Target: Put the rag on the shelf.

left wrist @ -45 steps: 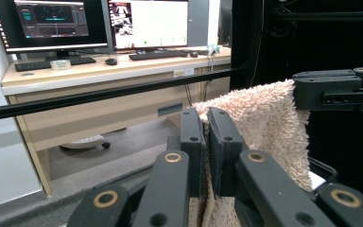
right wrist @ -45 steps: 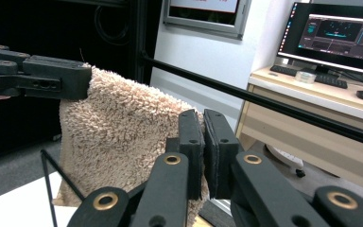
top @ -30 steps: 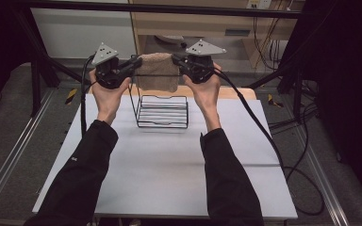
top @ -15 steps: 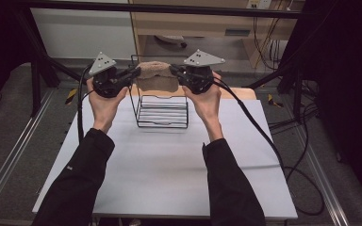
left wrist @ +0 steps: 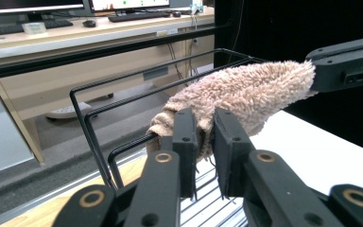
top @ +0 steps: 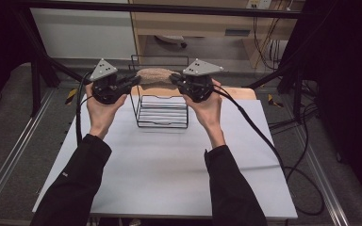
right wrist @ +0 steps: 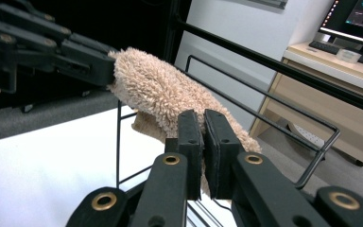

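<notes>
A tan fluffy towel (top: 154,74) is stretched level between my two grippers, just above the top wires of a black wire rack (top: 162,113). My left gripper (top: 134,81) holds its left end. In the left gripper view the jaws (left wrist: 203,113) have just been opening a little, with the towel's edge (left wrist: 246,90) still pinched between them. My right gripper (top: 173,79) is shut tight on the other end; its own view shows the jaws (right wrist: 203,116) clamped on the towel (right wrist: 156,90). Each gripper view shows the other gripper at the towel's far end.
The rack stands at the far middle of a white table (top: 160,165), beside a wooden board (top: 242,93). Its top rails (left wrist: 90,94) run under and behind the towel. A black frame bar (top: 169,8) crosses the back. Cables trail off the table's right side.
Both hands have come down and slightly nearer with the towel, which now hangs lower over the rack's top. The gap between the left jaws has widened a little.
</notes>
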Demonstrator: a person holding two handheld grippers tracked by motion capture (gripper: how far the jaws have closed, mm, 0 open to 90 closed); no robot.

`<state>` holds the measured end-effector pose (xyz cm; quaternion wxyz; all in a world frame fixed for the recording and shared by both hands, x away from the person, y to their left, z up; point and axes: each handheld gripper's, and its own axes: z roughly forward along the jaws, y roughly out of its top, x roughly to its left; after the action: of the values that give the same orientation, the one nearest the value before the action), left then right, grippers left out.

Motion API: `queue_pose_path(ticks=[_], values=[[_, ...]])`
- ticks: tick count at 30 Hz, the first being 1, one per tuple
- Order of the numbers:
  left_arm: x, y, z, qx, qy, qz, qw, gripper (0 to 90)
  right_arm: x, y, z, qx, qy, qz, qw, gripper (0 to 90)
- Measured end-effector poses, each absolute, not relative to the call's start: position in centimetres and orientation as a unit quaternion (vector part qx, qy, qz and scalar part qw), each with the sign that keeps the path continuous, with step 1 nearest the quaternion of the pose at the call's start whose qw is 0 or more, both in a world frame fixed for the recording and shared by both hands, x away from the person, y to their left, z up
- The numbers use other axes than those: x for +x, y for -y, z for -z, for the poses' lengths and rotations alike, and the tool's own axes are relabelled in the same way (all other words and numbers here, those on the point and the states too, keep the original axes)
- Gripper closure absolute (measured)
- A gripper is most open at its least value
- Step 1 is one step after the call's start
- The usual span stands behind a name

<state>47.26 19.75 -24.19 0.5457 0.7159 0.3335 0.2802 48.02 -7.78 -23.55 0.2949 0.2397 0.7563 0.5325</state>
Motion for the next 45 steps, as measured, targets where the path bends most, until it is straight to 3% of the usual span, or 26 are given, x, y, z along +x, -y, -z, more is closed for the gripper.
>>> queue_pose_path(ticks=[5,11,21,30,38,45], values=[[47.0,-20.4,22.5,0.698,-0.341,-0.277,0.565,74.8,47.9,7.8,23.8,0.238,-0.759,-0.529,0.295,86.1],[47.7,-19.3,21.2,0.705,-0.343,-0.271,0.558,77.8,47.8,7.6,24.1,0.231,-0.766,-0.519,0.302,85.8],[48.6,-17.6,23.1,0.744,-0.338,-0.243,0.523,89.0,47.7,8.2,24.6,0.234,-0.769,-0.519,0.291,83.9],[48.3,-17.9,24.5,0.761,-0.332,-0.235,0.506,89.7,47.2,8.7,24.1,0.243,-0.756,-0.543,0.274,75.3],[48.7,-17.8,25.4,0.766,-0.333,-0.236,0.497,88.2,48.1,8.4,25.0,0.274,-0.769,-0.521,0.249,87.3],[49.5,-17.7,26.3,0.767,-0.342,-0.239,0.488,87.1,49.3,8.4,26.8,0.306,-0.768,-0.507,0.243,87.7]])
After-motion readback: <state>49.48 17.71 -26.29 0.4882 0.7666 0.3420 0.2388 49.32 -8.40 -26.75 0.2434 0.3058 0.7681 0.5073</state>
